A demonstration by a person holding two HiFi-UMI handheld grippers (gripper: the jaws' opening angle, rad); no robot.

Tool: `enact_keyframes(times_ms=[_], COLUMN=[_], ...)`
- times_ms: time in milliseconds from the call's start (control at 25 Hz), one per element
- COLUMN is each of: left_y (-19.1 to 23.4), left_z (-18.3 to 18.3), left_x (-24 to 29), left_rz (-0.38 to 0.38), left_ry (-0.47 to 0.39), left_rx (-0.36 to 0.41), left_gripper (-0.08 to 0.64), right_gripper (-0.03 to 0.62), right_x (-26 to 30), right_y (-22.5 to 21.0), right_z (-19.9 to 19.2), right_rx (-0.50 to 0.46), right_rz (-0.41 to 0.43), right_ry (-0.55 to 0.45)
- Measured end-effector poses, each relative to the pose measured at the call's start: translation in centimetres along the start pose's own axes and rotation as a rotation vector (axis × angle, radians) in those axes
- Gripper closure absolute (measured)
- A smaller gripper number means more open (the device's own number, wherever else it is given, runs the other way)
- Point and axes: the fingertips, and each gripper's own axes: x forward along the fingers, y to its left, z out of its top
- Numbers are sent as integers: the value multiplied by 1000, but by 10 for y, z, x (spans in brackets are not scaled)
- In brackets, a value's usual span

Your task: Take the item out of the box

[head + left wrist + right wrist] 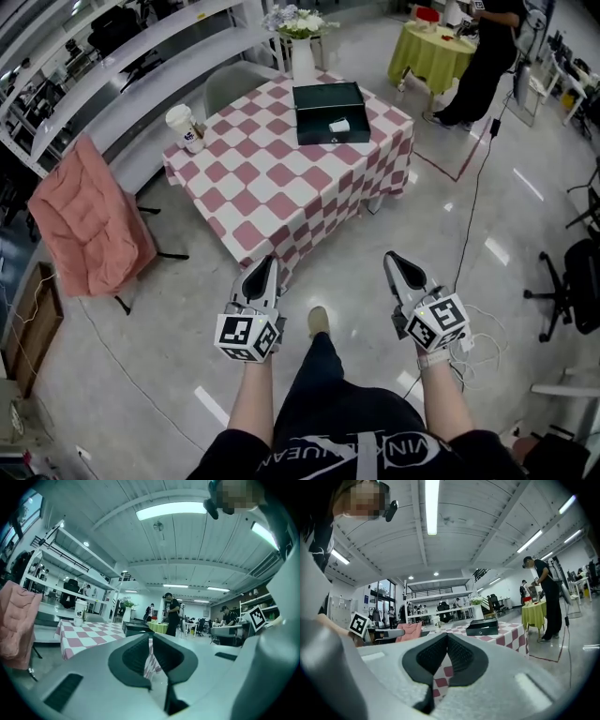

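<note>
Item [339, 125] in box [317, 114], head view only

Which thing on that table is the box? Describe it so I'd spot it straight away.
Find the table with the pink-and-white checked cloth. At its far side, in front of the white vase of flowers, lies the box. It is the only dark, flat thing there, with a small pale item inside; the paper cup at the left corner is tall and white.
</note>
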Motion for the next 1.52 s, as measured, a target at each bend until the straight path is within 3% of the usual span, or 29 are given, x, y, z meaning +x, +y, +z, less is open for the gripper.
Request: enact_keyframes(times_ms=[440,1000,1520], left_y=[18,82,103], left_z=[29,37,35], left_x=[91,183,234], left_rz=[-74,-98,-132], left_ry=[5,45,65], left_rx=[26,19,-5], left_gripper=[532,534,532], right_gripper=[588,588,588], right_x=[68,172,220], right_y=[-46,-92,-118], right_z=[23,32,28], right_rx=[17,41,43], right_rz=[-8,-17,-12], right_ry=[-3,11,49])
